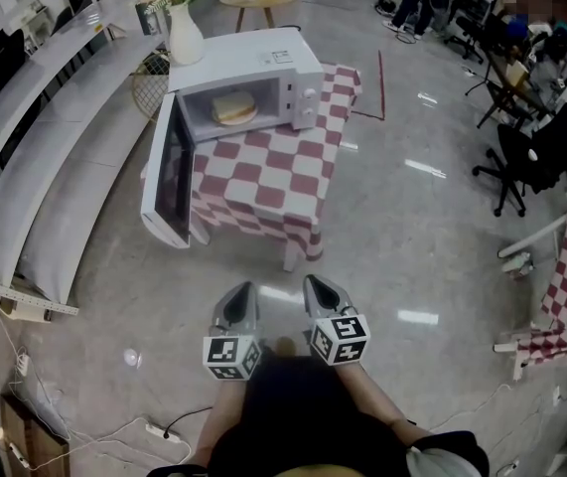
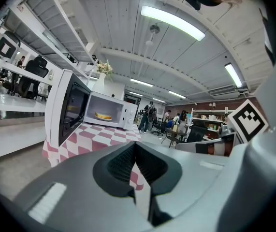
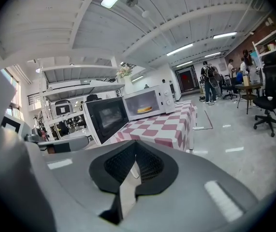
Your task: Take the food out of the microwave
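Yellow food (image 1: 233, 108) lies inside the microwave (image 1: 263, 63), well apart from the fingers (image 1: 235, 306).

White microwave (image 1: 263, 63), red-and-white checks
The tablecloth (image 1: 273, 177) was checked red and white; the food (image 1: 233, 108) looked pale tan.

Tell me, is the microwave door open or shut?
Open. The door stands swung out from the microwave, and the food inside is in plain view.
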The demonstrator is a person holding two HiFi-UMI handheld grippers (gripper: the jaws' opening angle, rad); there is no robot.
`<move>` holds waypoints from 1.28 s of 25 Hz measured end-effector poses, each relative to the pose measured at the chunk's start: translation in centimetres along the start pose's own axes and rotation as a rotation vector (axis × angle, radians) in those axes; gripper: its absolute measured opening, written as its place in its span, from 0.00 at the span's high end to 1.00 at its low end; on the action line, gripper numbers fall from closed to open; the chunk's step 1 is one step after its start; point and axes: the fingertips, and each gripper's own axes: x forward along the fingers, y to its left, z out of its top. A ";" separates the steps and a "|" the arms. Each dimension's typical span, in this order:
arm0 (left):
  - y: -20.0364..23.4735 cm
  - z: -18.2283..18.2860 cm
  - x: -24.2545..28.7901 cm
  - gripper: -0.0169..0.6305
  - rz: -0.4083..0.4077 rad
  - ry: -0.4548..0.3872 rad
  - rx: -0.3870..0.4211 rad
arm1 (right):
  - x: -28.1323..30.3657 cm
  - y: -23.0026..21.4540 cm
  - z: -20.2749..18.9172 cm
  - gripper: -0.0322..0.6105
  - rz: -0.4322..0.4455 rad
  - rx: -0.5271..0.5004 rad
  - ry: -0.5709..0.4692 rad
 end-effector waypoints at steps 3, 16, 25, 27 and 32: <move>0.1 0.3 -0.2 0.96 0.006 -0.003 0.008 | -0.2 -0.7 0.4 0.95 -0.016 0.020 -0.015; 0.5 -0.6 -2.0 0.96 0.046 0.008 0.000 | 0.2 1.2 -1.0 0.95 0.030 0.036 0.017; 0.6 -0.1 -0.4 0.96 0.044 0.022 0.005 | 1.2 0.5 -0.4 0.95 0.028 0.043 0.019; 0.7 -0.1 0.1 0.96 0.042 0.025 0.005 | 1.6 0.3 -0.1 0.95 0.029 0.046 0.018; 1.2 0.2 2.0 0.96 0.034 0.036 0.004 | 3.0 -0.5 0.6 0.95 0.018 0.054 0.017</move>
